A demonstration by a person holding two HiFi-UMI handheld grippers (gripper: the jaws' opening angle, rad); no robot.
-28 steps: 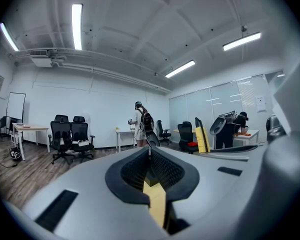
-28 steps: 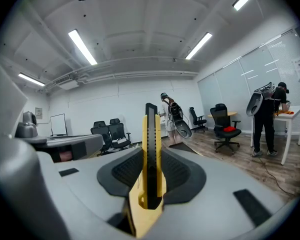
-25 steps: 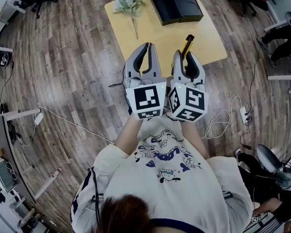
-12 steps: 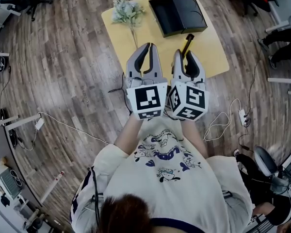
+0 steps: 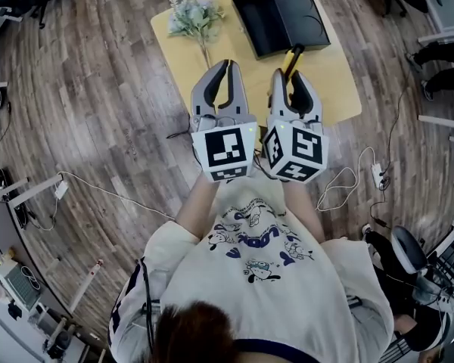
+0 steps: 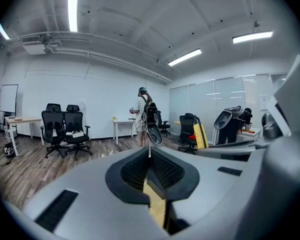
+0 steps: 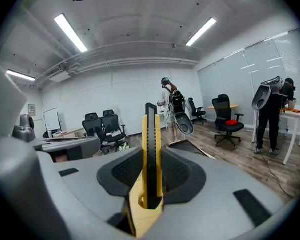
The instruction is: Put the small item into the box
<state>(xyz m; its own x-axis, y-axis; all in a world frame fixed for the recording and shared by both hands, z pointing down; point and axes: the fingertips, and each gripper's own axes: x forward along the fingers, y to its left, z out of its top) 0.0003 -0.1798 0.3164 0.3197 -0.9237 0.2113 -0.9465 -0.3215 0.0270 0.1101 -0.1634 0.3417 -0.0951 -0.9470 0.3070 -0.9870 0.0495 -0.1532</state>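
My right gripper [image 5: 289, 79] [image 7: 151, 181] is shut on a yellow and black utility knife [image 5: 292, 57] [image 7: 151, 129]. The knife stands on edge between the pads and sticks out past the fingertips, over the near part of the yellow table [image 5: 329, 78]. A black open box [image 5: 281, 15] lies at the table's far side, just beyond the knife's tip. My left gripper [image 5: 228, 66] [image 6: 150, 153] hovers beside the right one, over the table's near left part. Its jaws are shut with nothing between them.
A bunch of pale artificial flowers [image 5: 191, 17] lies at the table's far left. Cables and a power strip [image 5: 377, 175] trail on the wooden floor around the table. Office chairs [image 6: 65, 129] and a standing person with a backpack [image 6: 145, 115] are farther off in the room.
Both grippers have moved forward together over the table, and the knife's tip has come close to the black box. The jaws have not changed.
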